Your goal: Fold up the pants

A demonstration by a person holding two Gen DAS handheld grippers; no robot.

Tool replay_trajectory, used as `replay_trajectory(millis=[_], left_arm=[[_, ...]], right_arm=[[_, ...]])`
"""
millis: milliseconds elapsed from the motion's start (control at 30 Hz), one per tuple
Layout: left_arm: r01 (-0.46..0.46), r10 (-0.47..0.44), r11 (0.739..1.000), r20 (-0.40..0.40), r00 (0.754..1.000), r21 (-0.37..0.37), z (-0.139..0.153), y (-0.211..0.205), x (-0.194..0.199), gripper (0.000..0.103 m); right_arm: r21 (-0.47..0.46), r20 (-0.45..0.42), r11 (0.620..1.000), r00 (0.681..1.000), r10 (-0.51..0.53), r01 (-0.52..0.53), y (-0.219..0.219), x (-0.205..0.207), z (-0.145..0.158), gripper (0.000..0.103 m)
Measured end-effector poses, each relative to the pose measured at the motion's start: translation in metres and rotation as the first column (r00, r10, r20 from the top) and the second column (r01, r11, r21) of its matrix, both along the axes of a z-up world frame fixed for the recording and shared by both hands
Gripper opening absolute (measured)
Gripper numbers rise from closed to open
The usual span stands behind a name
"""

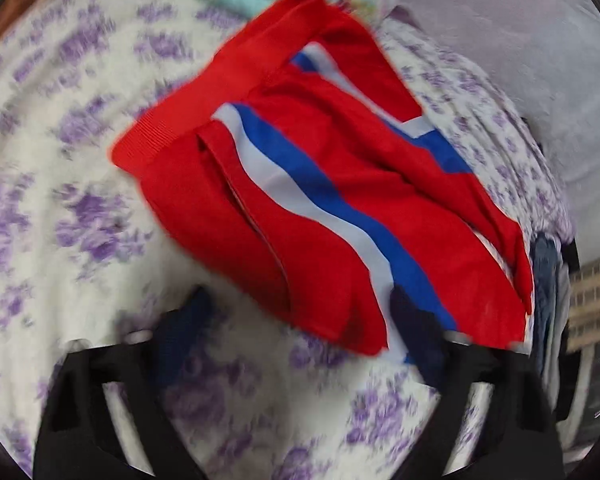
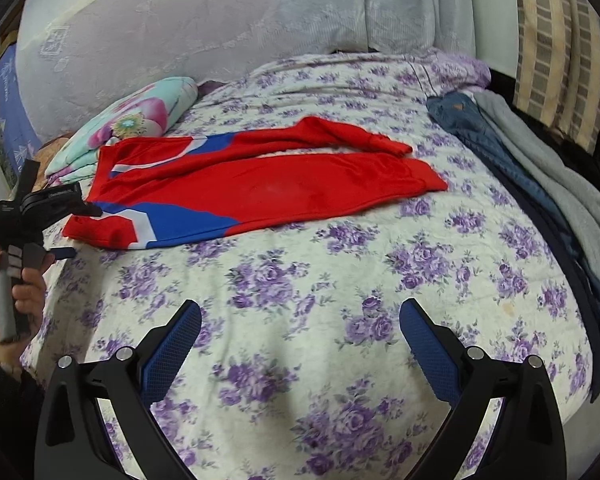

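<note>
Red pants [image 2: 244, 184] lie spread near the bed's [image 2: 300, 300] far left corner; the left gripper [image 1: 300, 320] hovers at their waistband end, unclenched and empty, while the right gripper [image 2: 300, 320] gapes well short.

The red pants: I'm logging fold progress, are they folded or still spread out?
Spread out. The red pants lie full length on the bedspread, legs side by side, no fold across them.

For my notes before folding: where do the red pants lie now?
In the right wrist view the red pants lie flat on the floral bedspread, left of centre, beside the folded floral quilt.
</note>
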State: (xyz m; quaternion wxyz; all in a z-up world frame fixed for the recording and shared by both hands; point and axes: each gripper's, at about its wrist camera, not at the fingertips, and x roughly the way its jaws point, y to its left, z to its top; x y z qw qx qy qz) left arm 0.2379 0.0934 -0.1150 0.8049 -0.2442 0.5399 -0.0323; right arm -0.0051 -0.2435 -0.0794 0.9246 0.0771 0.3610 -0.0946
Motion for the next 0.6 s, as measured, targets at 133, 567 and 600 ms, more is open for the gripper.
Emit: replay_trajectory(millis=[133, 567, 600], left_arm=[[-0.039, 0.038, 0.999, 0.021, 0.999, 0.027, 0.0, 0.01, 0.027, 0.019], [-0.071, 0.071, 0.997, 0.153, 0.986, -0.005, 0.002, 0.02, -0.005, 0.008], [-0.064, 0.065, 0.998, 0.155, 0.986, -0.008, 0.003, 0.02, -0.003, 0.008]], right_arm=[[-0.002, 0.001, 0.999, 0.999, -0.036, 0.036, -0.01, 0.0, 0.0, 0.1], [0.374, -0.125, 0.921, 0.99, -0.066, 0.108, -0.136, 0.099, -0.006, 0.1], [0.426, -0.131, 0.898, 0.99, -0.06, 0.111, -0.144, 0.113, -0.012, 0.1]])
